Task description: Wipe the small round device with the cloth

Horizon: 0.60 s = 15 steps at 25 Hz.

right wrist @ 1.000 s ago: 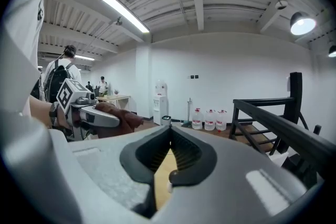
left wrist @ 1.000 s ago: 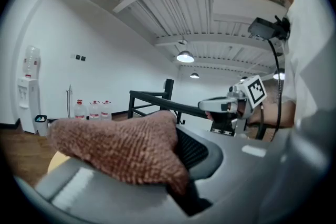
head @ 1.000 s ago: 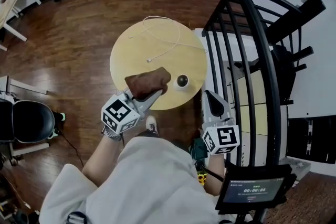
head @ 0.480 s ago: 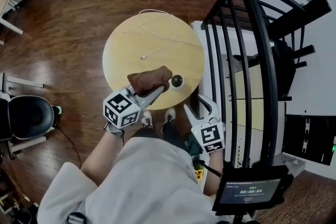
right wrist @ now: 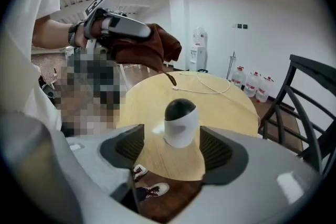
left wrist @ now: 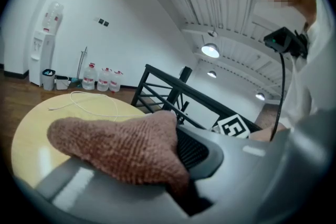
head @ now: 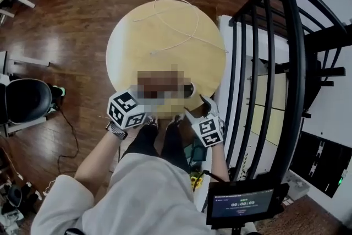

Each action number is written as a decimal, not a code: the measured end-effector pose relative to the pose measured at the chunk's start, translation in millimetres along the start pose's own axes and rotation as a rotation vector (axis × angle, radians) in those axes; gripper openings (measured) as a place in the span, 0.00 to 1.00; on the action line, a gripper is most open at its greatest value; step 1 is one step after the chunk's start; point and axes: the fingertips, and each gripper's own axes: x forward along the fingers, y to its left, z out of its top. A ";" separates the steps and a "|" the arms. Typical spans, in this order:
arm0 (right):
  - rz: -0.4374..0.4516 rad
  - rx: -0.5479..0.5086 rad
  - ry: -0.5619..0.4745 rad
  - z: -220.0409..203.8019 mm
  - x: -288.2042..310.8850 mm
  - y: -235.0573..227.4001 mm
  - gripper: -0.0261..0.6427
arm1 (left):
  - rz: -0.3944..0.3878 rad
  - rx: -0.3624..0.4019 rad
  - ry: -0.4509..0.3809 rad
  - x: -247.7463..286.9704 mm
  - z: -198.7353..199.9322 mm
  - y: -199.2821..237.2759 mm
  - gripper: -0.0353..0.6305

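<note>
My right tool [right wrist: 174, 150] tilts down; its jaws have just been opening, wide apart, holding nothing. The small round device [right wrist: 181, 122] stands just ahead, near the desk [head: 165, 30] edge. My left tool [left wrist: 181, 160] grips the cloth [left wrist: 115, 147].

White shirt [head: 148, 195], dark trousers [head: 144, 141], dark wristband [head: 116, 130], white-soled sneakers [right wrist: 149, 191].

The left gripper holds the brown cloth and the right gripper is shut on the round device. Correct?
Not shut: the right gripper view shows the right gripper open, jaws just opened, with the device showing between them, untouched. The rest holds.
</note>
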 end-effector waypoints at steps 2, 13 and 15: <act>0.014 -0.007 0.000 -6.5 13.4 -1.1 0.53 | -0.012 -0.008 0.014 5.5 -5.2 0.9 0.12; 0.077 -0.087 0.001 2.5 46.6 10.5 0.53 | -0.158 0.046 -0.020 45.1 1.8 -24.9 0.12; 0.059 -0.115 0.022 0.9 50.2 12.6 0.53 | -0.166 0.094 0.006 52.8 -10.7 -28.8 0.12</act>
